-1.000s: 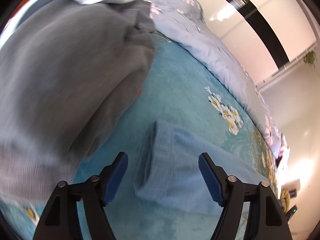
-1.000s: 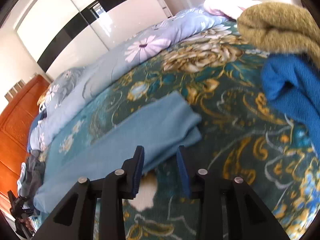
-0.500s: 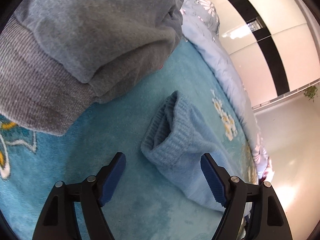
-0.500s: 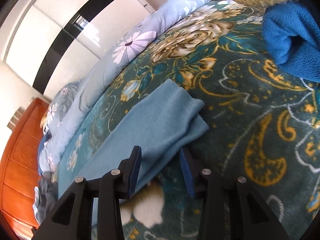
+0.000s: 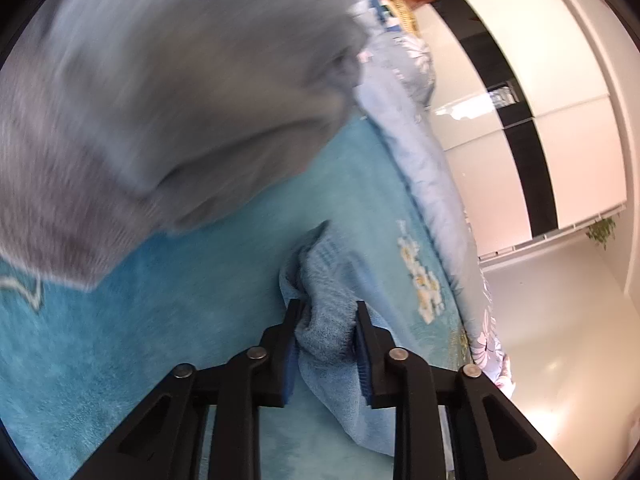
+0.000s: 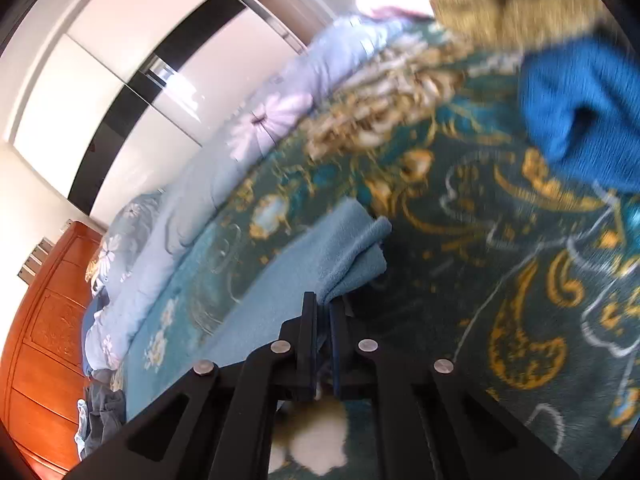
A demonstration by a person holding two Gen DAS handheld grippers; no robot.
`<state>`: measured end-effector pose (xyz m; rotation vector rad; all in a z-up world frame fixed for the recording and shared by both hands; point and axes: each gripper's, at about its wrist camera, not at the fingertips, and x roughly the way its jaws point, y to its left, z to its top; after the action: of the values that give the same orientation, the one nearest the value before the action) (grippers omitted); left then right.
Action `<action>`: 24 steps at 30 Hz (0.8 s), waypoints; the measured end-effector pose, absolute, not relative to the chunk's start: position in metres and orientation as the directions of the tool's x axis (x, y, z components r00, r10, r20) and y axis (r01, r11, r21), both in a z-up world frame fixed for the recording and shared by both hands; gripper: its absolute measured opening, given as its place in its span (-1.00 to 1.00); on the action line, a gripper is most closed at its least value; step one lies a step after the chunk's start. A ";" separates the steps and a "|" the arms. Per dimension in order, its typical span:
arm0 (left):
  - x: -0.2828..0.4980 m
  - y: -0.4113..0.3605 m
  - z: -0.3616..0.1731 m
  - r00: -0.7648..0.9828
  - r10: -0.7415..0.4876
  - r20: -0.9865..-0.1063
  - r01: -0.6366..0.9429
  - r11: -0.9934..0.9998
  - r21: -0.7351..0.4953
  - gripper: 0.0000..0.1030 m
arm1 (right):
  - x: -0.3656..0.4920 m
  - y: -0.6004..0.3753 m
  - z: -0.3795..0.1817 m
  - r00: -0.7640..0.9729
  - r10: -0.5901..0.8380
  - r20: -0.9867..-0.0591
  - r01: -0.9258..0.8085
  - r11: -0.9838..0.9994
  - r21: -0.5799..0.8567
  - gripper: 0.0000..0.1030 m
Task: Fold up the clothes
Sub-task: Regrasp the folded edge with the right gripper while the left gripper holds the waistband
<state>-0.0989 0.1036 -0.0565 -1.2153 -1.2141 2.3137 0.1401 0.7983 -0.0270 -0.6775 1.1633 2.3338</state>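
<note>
Since half a second back both tools have clamped down: the left tool [image 5: 326,332] was gaping wide around the ribbed end of the light blue garment [image 5: 340,344] and now it's pinched in on it, with a thick bunch of knit squeezed between the blue pads. The grey sweater [image 5: 160,92] sits up at 10 o'clock in that view, blurry, lying on the teal blanket [image 5: 120,340] of the bed.

Over on the right, the right tool [image 6: 323,312] has gone from a narrow gap to basically fully closed, nipping the near edge of the same light blue garment [image 6: 312,272] by its folded end at about 12 o'clock from the fingertips. A royal blue garment [image 6: 580,112] and an olive knit one [image 6: 512,0] sit at 1–2 o'clock, well apart from it.

My read: this is the grab-both-ends step, with the garment lying long and already narrowed. Next move probably calls for lifting both ends together and bringing one over to the other, keeping the edges even so it doesn't bunch.
</note>
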 end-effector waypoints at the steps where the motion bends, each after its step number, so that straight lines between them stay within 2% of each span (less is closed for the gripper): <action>1: -0.100 0.104 -0.049 -0.624 0.560 -0.545 0.123 -0.619 -0.776 -0.53 | 0.144 0.797 -0.020 -0.790 0.176 -0.588 -0.572 -0.557 0.602 -0.91; 5: -0.105 0.106 -0.039 -0.608 0.579 -0.543 0.105 -0.619 -0.778 -0.53 | 0.162 0.796 -0.010 -0.791 0.204 -0.577 -0.575 -0.571 0.587 -0.91; 11: -0.110 0.098 -0.078 -0.557 0.575 -0.600 0.200 -0.608 -0.768 -0.53 | 0.170 0.804 -0.046 -0.729 0.158 -0.666 -0.628 -0.539 0.560 -0.91; 15: -0.104 0.094 -0.084 -0.551 0.572 -0.608 0.195 -0.620 -0.760 -0.52 | 0.174 0.807 -0.058 -0.730 0.145 -0.668 -0.634 -0.512 0.581 -0.91; 20: -0.099 0.095 -0.076 -0.518 0.589 -0.620 0.155 -0.648 -0.746 -0.36 | 0.171 0.803 -0.054 -0.719 0.152 -0.678 -0.633 -0.547 0.548 -0.84; 22: -0.098 0.097 -0.069 -0.508 0.572 -0.644 0.121 -0.693 -0.711 -0.22 | 0.173 0.800 -0.048 -0.716 0.159 -0.680 -0.632 -0.562 0.534 -0.83; 23: -0.097 0.097 -0.066 -0.502 0.561 -0.658 0.110 -0.713 -0.693 -0.16 | 0.174 0.799 -0.045 -0.712 0.165 -0.682 -0.634 -0.569 0.524 -0.75; 24: -0.095 0.097 -0.063 -0.497 0.551 -0.671 0.101 -0.731 -0.675 -0.02 | 0.177 0.797 -0.042 -0.705 0.176 -0.687 -0.640 -0.574 0.510 -0.69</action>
<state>-0.0953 0.0969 -0.0628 -1.3893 -0.9765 2.2989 0.1766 0.7974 -0.0416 -0.8090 1.0691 2.2842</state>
